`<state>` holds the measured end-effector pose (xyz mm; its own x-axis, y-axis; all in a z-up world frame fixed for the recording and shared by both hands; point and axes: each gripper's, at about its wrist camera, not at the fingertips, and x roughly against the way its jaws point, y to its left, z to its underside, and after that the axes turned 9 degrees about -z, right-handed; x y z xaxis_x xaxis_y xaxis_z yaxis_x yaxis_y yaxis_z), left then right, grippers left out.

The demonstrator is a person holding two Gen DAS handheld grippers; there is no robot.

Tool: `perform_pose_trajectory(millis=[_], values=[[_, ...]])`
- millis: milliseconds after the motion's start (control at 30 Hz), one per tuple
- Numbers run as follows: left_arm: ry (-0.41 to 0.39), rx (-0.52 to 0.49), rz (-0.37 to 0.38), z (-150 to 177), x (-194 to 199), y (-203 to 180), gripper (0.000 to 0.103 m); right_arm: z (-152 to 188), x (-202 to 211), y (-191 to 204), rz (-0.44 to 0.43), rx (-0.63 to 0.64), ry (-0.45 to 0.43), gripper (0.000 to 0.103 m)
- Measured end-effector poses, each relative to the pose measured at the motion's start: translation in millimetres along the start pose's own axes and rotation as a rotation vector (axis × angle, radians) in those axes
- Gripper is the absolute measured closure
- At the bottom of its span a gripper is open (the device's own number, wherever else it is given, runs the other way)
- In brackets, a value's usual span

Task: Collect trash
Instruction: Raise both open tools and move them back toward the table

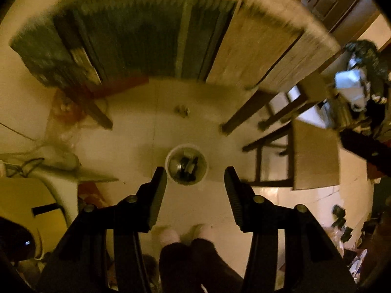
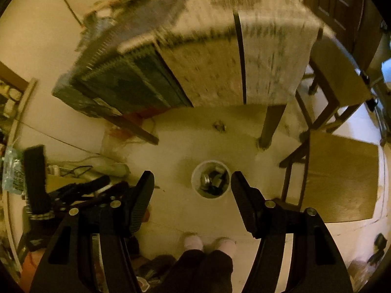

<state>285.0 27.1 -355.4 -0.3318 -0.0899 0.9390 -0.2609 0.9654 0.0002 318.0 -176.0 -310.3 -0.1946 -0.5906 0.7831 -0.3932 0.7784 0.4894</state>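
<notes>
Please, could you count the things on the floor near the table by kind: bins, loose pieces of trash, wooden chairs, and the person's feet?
White bin with trash inside: 1
Loose piece of trash on the floor under the table: 1
Wooden chairs beside the table: 2, the second farther back
Feet in pale socks: 2
Total: 6

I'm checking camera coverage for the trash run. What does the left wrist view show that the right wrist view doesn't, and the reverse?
Only the left wrist view shows the right hand-held gripper, at its right edge. Only the right wrist view shows the left hand-held gripper, at its left. Both show the white bin with trash on the floor, a small scrap beyond it, the draped table and the person's feet.
</notes>
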Motion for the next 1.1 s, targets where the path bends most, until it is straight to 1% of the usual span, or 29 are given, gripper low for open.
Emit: perform_pose_trajectory(millis=[100,267,300,367,400,500,567,667,700,733,767,800,833,867,900,933,1000,1100], values=[[-0.101,0.002,0.019,-2.0,62.3,2.5,0.055,2.7,41.8,22.7,0.01,0.044,-0.063,0.041],[-0.253,-0.022,0.04,6.4,153.0,6.7,0.055,18.5,116.5,70.0,0.024,0.113,-0.209,0.041],[-0.295,-0.035,0.044,12.2,176.8,8.8,0.055,21.8,127.7,75.4,0.025,0.123,-0.231,0.041],[-0.357,-0.055,0.05,21.6,207.4,13.4,0.055,33.1,156.4,93.7,0.03,0.145,-0.295,0.041],[-0.404,-0.068,0.054,31.3,229.8,16.5,0.055,42.2,172.6,106.1,0.034,0.158,-0.332,0.041],[-0.499,-0.088,0.062,57.6,279.7,24.1,0.055,63.9,206.7,134.1,0.047,0.19,-0.418,0.041],[-0.546,-0.088,0.065,73.0,305.1,30.1,0.054,81.4,226.7,154.8,0.057,0.213,-0.478,0.041],[-0.629,-0.072,0.089,105.1,349.2,43.2,0.048,107.5,251.3,181.8,0.078,0.253,-0.55,0.041],[-0.655,-0.068,0.093,114.3,361.2,47.2,0.043,115.1,257.5,188.8,0.086,0.263,-0.57,0.041],[-0.677,-0.066,0.093,122.5,371.4,50.6,0.034,120.8,262.0,193.8,0.091,0.271,-0.584,0.041],[-0.692,-0.063,0.089,128.6,379.1,53.6,0.028,125.6,265.5,198.8,0.094,0.279,-0.596,0.041],[-0.718,-0.06,0.084,138.1,390.6,57.1,0.014,132.5,271.1,204.9,0.093,0.287,-0.61,0.037],[-0.734,-0.057,0.08,144.1,396.8,58.5,0.004,135.3,272.4,207.5,0.093,0.29,-0.622,0.032],[-0.756,-0.051,0.073,151.4,404.0,60.6,0.002,139.5,275.2,210.4,0.095,0.294,-0.641,0.024],[-0.781,-0.046,0.067,159.6,411.7,62.5,0.002,142.8,276.9,212.2,0.1,0.3,-0.66,0.018],[-0.789,-0.049,0.067,165.1,417.0,64.1,0.002,146.4,277.6,213.7,0.106,0.304,-0.673,0.015],[-0.793,-0.057,0.076,173.6,424.2,65.8,0.002,153.2,280.4,218.3,0.121,0.313,-0.689,0.005],[-0.805,-0.055,0.085,182.4,429.9,68.1,0.002,159.9,280.2,224.1,0.138,0.33,-0.688,0.004]])
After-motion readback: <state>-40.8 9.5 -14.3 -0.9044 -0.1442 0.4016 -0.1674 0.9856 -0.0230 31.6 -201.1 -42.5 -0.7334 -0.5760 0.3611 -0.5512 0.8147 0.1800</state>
